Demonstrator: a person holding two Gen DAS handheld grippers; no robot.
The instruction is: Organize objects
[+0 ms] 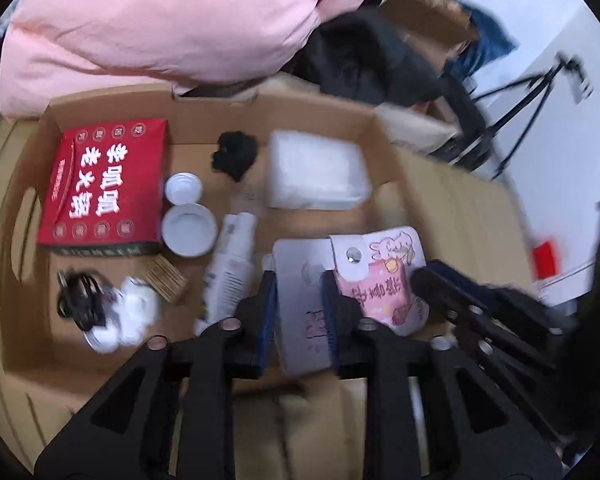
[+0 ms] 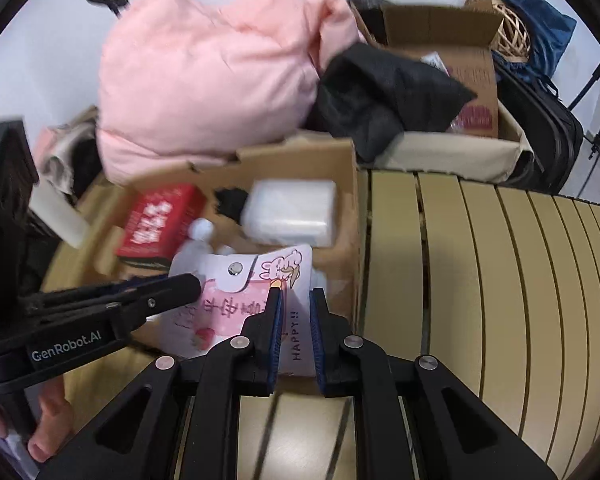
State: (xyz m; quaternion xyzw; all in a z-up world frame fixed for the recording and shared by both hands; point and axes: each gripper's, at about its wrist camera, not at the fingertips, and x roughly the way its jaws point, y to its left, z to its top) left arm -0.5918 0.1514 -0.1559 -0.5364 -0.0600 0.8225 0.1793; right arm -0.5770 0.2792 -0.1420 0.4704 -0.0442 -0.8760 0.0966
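A pink and white notebook with a rabbit print and a snap flap (image 1: 380, 276) (image 2: 236, 300) is held over the near right corner of an open cardboard box (image 1: 204, 136) (image 2: 300, 152). My left gripper (image 1: 300, 312) is shut on its white side; it shows in the right wrist view (image 2: 172, 288) too. My right gripper (image 2: 294, 316) is shut on its other edge, and it shows in the left wrist view (image 1: 440, 280).
In the box lie a red carton (image 1: 104, 188), two white lids (image 1: 188, 224), a white bottle (image 1: 232, 264), a black fabric lump (image 1: 236, 156), a white packet (image 1: 316, 172) and a black cable (image 1: 80, 296). A pink pillow (image 2: 208, 76) sits behind. A slatted bench (image 2: 480, 280) lies right.
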